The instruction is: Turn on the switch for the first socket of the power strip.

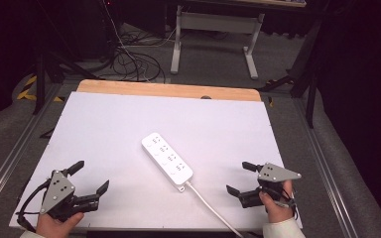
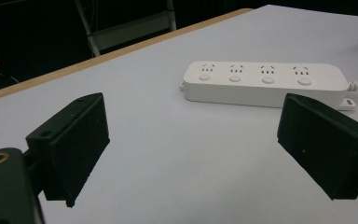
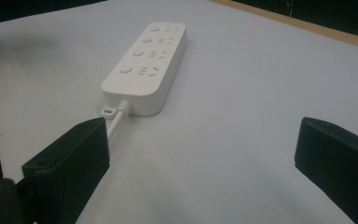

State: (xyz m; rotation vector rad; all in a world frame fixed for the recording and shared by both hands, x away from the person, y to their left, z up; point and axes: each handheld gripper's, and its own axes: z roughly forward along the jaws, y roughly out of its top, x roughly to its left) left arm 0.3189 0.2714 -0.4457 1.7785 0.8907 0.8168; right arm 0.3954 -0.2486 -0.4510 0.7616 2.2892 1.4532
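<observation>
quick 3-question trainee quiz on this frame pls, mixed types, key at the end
1. True or false: the left gripper is shut on the power strip.
2. How many button-and-socket sets line the top of the power strip?
A. two
B. four
C. six
3. Fill in: the power strip's white cable runs toward the ____ edge of the white table.

Key:
1. False. Both the left gripper and the right gripper are open and empty, each apart from the strip.
2. B, four, clearest in the left gripper view.
3. Near, the person's side; it leaves the strip's end and exits at the bottom of the high view, between the two grippers.
</observation>
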